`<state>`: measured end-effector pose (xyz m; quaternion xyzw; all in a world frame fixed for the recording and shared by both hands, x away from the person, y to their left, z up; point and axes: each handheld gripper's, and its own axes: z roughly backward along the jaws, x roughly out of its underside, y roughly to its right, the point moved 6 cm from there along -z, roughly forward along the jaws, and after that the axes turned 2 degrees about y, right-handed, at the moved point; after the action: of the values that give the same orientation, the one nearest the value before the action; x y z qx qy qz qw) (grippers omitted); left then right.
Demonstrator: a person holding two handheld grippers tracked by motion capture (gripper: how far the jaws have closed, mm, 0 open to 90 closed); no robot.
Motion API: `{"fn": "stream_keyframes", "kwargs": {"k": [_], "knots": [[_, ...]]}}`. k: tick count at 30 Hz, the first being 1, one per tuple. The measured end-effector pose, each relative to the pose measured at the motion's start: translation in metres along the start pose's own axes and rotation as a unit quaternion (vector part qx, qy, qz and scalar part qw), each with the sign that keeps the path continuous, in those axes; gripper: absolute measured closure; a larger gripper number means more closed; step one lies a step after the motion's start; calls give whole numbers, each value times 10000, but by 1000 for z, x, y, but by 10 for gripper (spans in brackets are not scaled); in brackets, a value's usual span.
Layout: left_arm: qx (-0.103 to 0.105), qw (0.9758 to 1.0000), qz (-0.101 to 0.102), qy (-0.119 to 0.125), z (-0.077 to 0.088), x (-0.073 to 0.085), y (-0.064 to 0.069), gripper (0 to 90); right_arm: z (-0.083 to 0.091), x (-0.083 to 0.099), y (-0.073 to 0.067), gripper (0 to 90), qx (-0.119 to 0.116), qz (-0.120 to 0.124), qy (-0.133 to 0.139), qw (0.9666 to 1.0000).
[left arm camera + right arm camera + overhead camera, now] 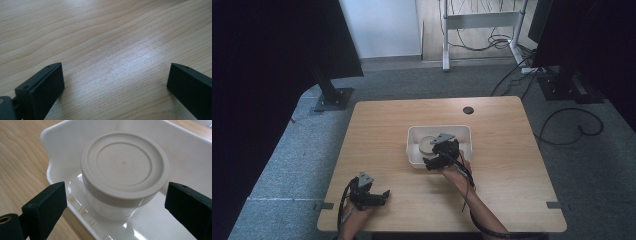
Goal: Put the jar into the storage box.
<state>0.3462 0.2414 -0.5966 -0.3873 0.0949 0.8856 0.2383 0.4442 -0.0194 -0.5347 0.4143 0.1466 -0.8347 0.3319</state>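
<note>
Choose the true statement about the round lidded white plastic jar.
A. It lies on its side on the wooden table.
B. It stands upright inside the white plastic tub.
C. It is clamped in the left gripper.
B: the round lidded white plastic jar stands lid-up inside the white plastic tub, with the right gripper open around it, not touching.

Dim, dark-edged high view; soft glare on the table; gripper views sharp, shadows faint.

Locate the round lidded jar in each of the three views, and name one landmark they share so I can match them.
High view: the jar stands in the left part of the white bin, just left of the right gripper.
Left gripper view: wooden tabletop between open jaws; no jar.
Right gripper view: the jar stands centre, inside the bin, between open jaws.
Shared landmark: the wooden tabletop.
</note>
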Motion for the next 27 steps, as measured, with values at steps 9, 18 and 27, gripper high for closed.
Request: {"fn": "stream_keyframes", "kwargs": {"k": [9,18,27], "knots": [[-1,10000,-1,0,0,0,0,8,8,6,3,36,-11,3,31,10000],[-2,10000,1,1,0,0,0,8,19,11,3,37,-71,53,92,9999],[-3,10000,-6,1,0,0,0,8,31,18,3,40,-178,152,169,9996]]}}
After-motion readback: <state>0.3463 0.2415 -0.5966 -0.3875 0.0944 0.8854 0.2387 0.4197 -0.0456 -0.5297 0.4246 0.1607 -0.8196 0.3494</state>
